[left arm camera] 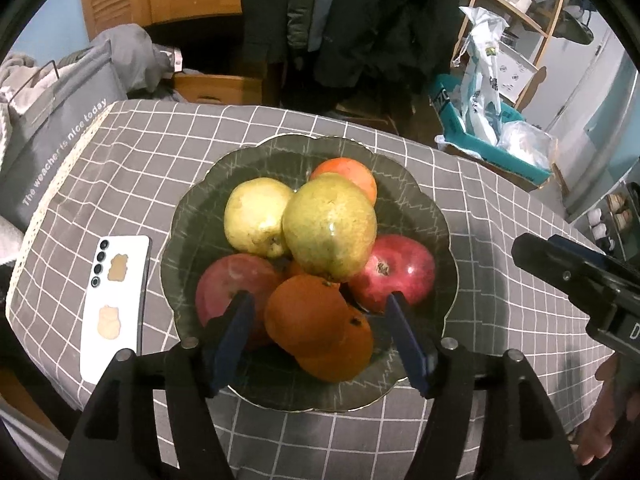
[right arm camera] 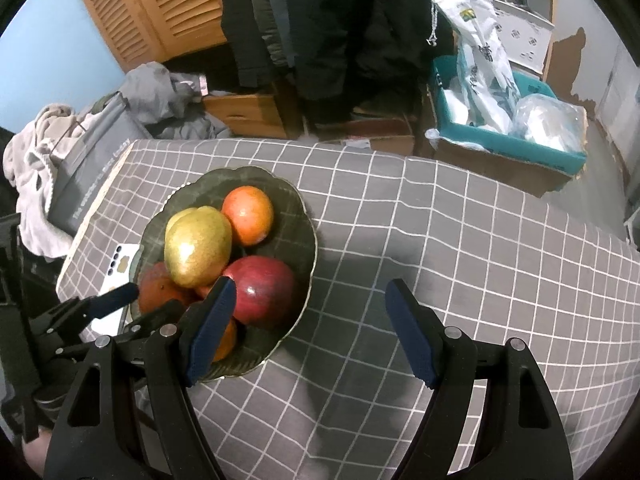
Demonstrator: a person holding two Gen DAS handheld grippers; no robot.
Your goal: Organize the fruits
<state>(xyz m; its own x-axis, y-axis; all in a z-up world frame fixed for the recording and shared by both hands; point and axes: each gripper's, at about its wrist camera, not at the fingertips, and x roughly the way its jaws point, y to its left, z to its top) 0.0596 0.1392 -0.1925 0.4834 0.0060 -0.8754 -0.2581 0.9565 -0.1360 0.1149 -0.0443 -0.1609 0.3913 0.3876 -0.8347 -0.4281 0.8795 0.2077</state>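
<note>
Left gripper (left arm camera: 320,320) is hovering over the near rim of the dark green scalloped plate (left arm camera: 424,216), jaws standing apart with nothing clamped. The nearest orange (left arm camera: 316,320) is lying straight ahead between the two blue pads, roundish, no long axis to line up with. Whether the pads are touching it, cannot tell.

Right gripper (right arm camera: 312,328) is hanging over bare checked tablecloth (right arm camera: 460,240) just right of the plate, jaws also wide and empty. Left one is clearly the nearer to the fruit.

Count on the plate, all heaped:
- two yellow-green pears (left arm camera: 330,226), the bigger one sitting on top
- two red apples (left arm camera: 394,270), one each side
- three oranges at least; a sliver of orange skin under the pile is too hidden to call.

One white phone (left arm camera: 114,304) is lying near the table's left edge, beside the plate.
</note>
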